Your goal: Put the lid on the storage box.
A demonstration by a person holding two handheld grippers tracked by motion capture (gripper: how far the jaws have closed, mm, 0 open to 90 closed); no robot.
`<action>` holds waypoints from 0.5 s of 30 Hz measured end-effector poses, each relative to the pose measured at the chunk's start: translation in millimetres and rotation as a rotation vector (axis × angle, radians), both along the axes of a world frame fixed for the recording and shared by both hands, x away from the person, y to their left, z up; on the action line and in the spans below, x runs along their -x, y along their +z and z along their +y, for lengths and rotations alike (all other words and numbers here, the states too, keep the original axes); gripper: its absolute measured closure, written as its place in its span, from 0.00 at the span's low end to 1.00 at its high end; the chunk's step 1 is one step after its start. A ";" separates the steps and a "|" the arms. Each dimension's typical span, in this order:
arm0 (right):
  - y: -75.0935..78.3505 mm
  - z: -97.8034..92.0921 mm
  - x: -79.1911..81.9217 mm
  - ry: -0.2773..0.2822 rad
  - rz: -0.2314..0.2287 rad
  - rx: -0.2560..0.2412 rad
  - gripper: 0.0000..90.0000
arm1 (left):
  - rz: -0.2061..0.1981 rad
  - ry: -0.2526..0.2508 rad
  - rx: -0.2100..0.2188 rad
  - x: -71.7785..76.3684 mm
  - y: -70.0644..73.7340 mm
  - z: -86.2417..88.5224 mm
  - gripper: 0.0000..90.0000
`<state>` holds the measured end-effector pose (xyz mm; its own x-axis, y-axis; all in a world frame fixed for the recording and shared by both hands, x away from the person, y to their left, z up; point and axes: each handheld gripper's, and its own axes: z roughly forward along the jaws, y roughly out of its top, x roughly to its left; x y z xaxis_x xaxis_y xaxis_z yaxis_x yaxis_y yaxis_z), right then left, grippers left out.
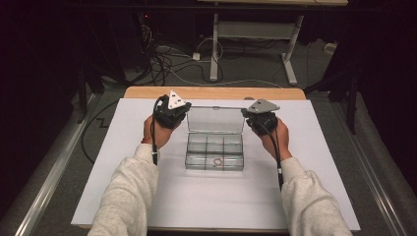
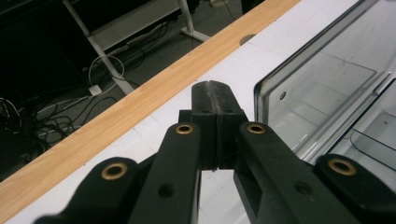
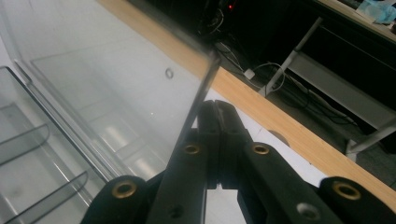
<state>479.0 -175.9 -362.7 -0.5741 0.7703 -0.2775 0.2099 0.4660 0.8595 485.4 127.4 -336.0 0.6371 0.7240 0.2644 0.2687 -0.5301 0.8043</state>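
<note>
Both claws closed and empty, the left claw [image 1: 172, 112] and right claw [image 1: 259, 118] flank the box's upright lid [image 1: 216, 120], which looks ready to be pushed shut next.

Clear compartment box [image 1: 215, 152], lid upright, between left gripper [image 1: 170, 114] and right gripper [image 1: 260, 119].

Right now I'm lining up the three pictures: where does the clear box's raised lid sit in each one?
High view: the lid stands upright at the centre, between the left gripper and right gripper.
Left gripper view: it fills the right side, right of the shut jaws.
Right gripper view: it spans the left and centre, its edge just above the shut jaws.
Shared landmark: the wooden table edge behind the lid.
</note>
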 end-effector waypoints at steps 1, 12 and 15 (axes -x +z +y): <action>0.9 -0.3 0.8 0.002 -0.005 0.004 1.00 | 0.000 -0.002 -0.001 0.7 0.1 0.1 0.97; -0.4 1.1 8.5 -0.003 -0.034 -0.012 1.00 | -0.021 0.000 0.021 7.8 -0.7 -0.3 0.97; -1.8 1.8 12.2 -0.014 -0.039 -0.022 1.00 | -0.029 0.009 0.024 9.7 -2.4 -0.7 0.97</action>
